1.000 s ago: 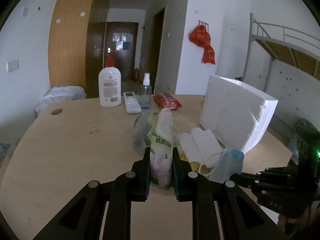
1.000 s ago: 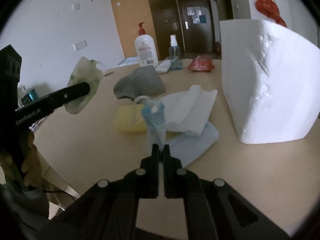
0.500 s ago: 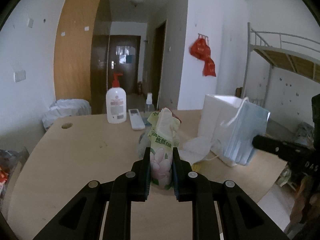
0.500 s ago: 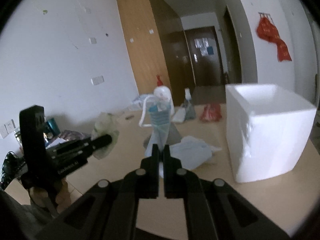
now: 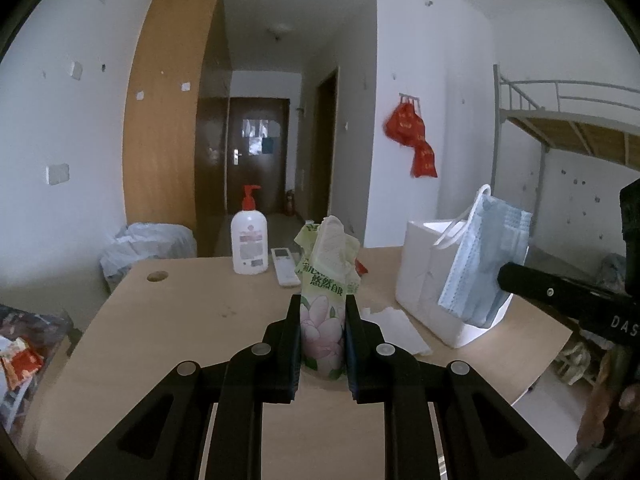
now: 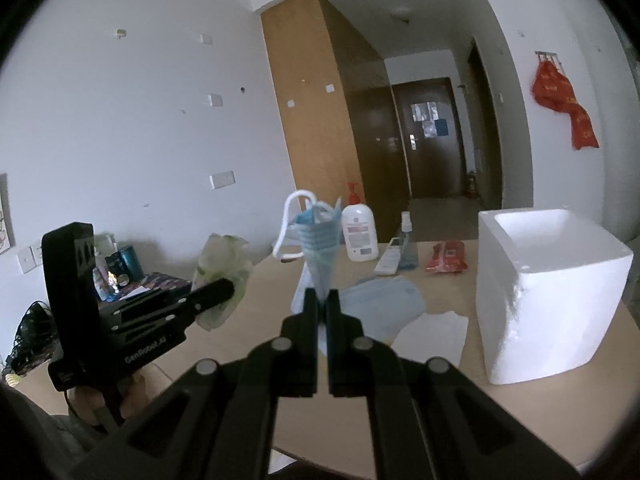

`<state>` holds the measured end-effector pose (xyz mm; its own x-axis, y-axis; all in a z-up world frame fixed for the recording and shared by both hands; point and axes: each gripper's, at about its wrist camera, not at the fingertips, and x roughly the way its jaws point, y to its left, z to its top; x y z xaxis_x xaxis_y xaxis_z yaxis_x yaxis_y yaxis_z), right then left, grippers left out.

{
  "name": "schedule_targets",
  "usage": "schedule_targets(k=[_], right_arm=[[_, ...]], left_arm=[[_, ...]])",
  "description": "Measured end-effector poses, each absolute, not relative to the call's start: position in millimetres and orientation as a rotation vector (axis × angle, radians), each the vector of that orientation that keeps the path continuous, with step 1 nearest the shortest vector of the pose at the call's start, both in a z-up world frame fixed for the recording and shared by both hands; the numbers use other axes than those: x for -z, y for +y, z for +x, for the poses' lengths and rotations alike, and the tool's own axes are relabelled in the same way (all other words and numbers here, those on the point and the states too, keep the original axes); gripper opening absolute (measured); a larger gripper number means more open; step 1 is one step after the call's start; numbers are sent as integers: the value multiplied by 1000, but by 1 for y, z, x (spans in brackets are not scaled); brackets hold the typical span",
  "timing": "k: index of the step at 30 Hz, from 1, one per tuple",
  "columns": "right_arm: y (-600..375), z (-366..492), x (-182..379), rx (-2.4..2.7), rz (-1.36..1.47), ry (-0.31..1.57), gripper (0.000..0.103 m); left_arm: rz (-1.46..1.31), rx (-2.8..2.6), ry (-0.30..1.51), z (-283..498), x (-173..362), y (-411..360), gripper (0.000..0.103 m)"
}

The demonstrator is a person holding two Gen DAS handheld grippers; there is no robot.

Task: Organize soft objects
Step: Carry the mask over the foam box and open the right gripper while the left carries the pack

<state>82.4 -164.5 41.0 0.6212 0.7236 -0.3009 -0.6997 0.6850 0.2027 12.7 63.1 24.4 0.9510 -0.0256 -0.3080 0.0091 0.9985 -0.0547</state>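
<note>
My left gripper point(image 5: 322, 308) is shut on a green tissue pack point(image 5: 325, 280) with a pink flower print, held upright above the table point(image 5: 192, 320). The same pack point(image 6: 222, 268) shows in the right wrist view, pinched by the left gripper point(image 6: 228, 290) at the left. My right gripper point(image 6: 322, 300) is shut on a stack of blue face masks point(image 6: 318, 240), lifted clear of the table, white ear loops dangling. Those masks point(image 5: 486, 256) hang in front of the white foam box point(image 5: 424, 280) in the left wrist view. Another blue mask point(image 6: 384, 304) and a white tissue point(image 6: 436, 334) lie on the table.
At the table's far side stand a pump bottle point(image 6: 360, 236), a small spray bottle point(image 6: 407, 244), a white remote point(image 6: 388, 258) and a red packet point(image 6: 447, 256). The open foam box point(image 6: 552, 292) sits at the right. A white bag point(image 5: 148, 242) lies beyond the table's left end.
Both grippers have risen from the table. The right one lifted the mask stack off the pile into the air; the left carried the tissue pack higher and back from the table's objects.
</note>
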Motion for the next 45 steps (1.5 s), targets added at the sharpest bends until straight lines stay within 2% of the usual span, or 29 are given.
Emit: schedule_targets(k=[9,30,45], right_arm=[[-187,65,-43,-756,77,346,5],[-295,33,-37,-429,120,295,5],[-306,53,-41,-427,139,286,5]], left_arm=[[-50,72,300,5,-27,50,19],[15,422,290,27,-36,-68,19],[25,457,300,43,-43,-89,19]])
